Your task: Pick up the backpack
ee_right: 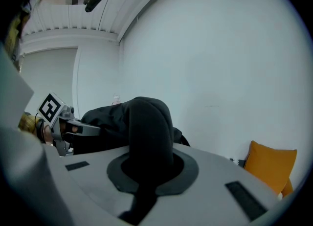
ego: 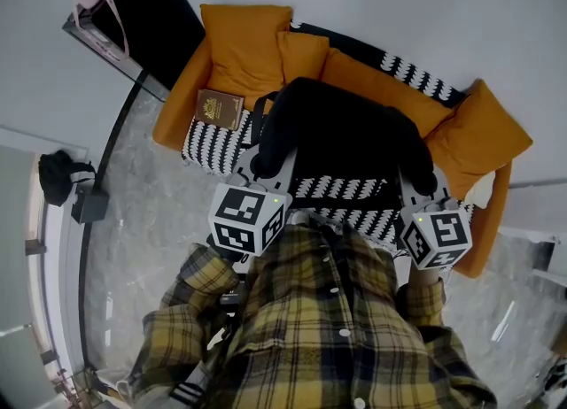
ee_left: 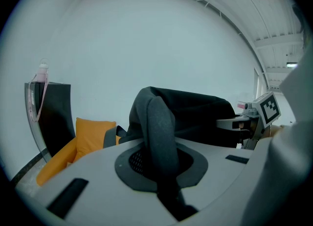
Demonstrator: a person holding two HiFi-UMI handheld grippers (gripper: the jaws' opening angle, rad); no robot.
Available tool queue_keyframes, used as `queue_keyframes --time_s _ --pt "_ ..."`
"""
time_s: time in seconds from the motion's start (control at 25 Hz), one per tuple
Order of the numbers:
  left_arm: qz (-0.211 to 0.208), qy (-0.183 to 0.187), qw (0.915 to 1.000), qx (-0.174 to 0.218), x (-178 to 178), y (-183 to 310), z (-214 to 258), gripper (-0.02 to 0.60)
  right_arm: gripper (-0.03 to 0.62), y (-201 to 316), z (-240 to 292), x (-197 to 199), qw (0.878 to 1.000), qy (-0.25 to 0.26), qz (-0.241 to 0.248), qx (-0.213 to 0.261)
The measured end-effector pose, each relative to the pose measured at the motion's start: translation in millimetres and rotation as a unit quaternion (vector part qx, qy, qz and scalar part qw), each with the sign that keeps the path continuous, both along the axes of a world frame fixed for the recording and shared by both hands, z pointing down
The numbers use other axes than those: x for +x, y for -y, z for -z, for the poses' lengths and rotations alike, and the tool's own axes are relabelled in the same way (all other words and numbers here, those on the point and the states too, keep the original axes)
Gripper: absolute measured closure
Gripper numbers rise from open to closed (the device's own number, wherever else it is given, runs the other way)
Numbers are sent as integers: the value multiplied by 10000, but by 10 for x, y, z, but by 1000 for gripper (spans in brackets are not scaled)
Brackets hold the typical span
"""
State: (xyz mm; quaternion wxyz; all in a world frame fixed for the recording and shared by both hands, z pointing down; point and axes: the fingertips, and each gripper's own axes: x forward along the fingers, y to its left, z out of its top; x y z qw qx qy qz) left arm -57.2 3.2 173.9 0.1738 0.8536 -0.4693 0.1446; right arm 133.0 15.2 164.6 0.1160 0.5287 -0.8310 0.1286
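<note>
The black backpack (ego: pixel 341 133) hangs in front of me above the sofa, held up between both grippers. My left gripper (ego: pixel 266 166) is shut on one padded shoulder strap (ee_left: pixel 156 132), which runs up between its jaws. At the other side of the bag my right gripper (ego: pixel 423 184) is shut on the second strap (ee_right: pixel 149 132). In the left gripper view the backpack's body (ee_left: pixel 200 115) fills the middle, with the right gripper (ee_left: pixel 254 117) beyond it. The right gripper view shows the left gripper (ee_right: pixel 61 122) on the far side of the bag.
Below the bag stands an orange sofa (ego: pixel 478 142) with orange cushions (ego: pixel 244 40) and a black-and-white striped throw (ego: pixel 213 143). A brown book (ego: pixel 219 108) lies on its left end. A black cabinet (ego: pixel 146 18) stands at the left, a small black bag (ego: pixel 58 175) on the floor.
</note>
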Motion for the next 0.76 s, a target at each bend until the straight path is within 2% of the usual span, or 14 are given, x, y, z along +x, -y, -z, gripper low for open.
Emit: queue_keyframes --time_s 0.76 --pt "-156 8 9999 36 69 123 -11 543 567 68 9 65 10000 55 -81 -21"
